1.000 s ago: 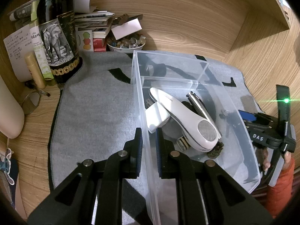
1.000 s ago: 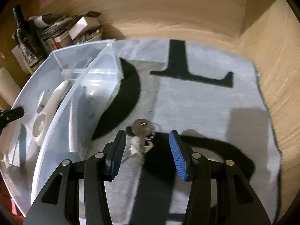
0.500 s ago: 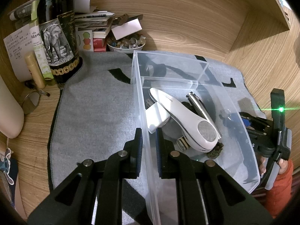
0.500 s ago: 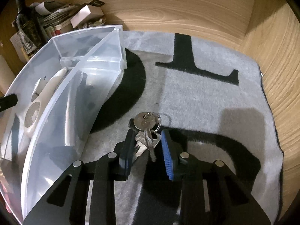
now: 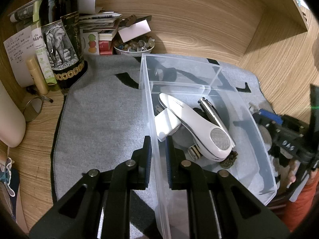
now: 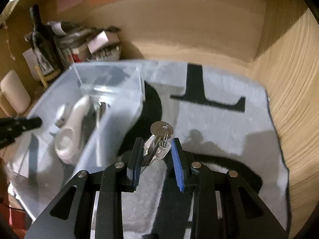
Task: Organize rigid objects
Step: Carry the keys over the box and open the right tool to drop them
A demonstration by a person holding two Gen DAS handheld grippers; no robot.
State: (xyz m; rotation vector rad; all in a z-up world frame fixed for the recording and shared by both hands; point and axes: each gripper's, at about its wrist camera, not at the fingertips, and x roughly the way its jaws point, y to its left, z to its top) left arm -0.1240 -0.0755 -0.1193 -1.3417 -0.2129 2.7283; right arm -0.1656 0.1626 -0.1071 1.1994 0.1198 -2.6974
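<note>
Bin [image 5: 257, 131] wall is seen clamped between the left tongs [image 5: 157, 155] in the left wrist view: one pad outside, one inside, shut tight on the clear plastic. Inside the bin, a white handheld device [image 5: 199, 127] is laid diagonally over a white plug [image 5: 166, 124] and a metal pen-like tool [image 5: 211, 111]. The bin is set on a grey mat [image 5: 99, 119] on the tabletop, with a bottle [image 5: 59, 39] and a bowl of stones [image 5: 133, 46] beyond the mat's far edge. At the right edge, the right tongs are glimpsed through the far wall, blurred.

In the right wrist view, keys [image 6: 158, 141] are held between the right tongs [image 6: 157, 155], which are closed on the bunch at its lower end. The round key head is stuck up and forward past the fingertips, so the long axis is run roughly along the tongs. The bunch appears lifted clear of the mat, its shadow thrown just beyond. The picture is smeared by motion.

The relation that matters: the bin lies to the left of the keys, its near wall just beside the left pad. A carry up and over that wall is judged to be called for, then a release above the open compartment. The right hand is plainly the one to do it; the left is taken up with steadying the bin.
</note>
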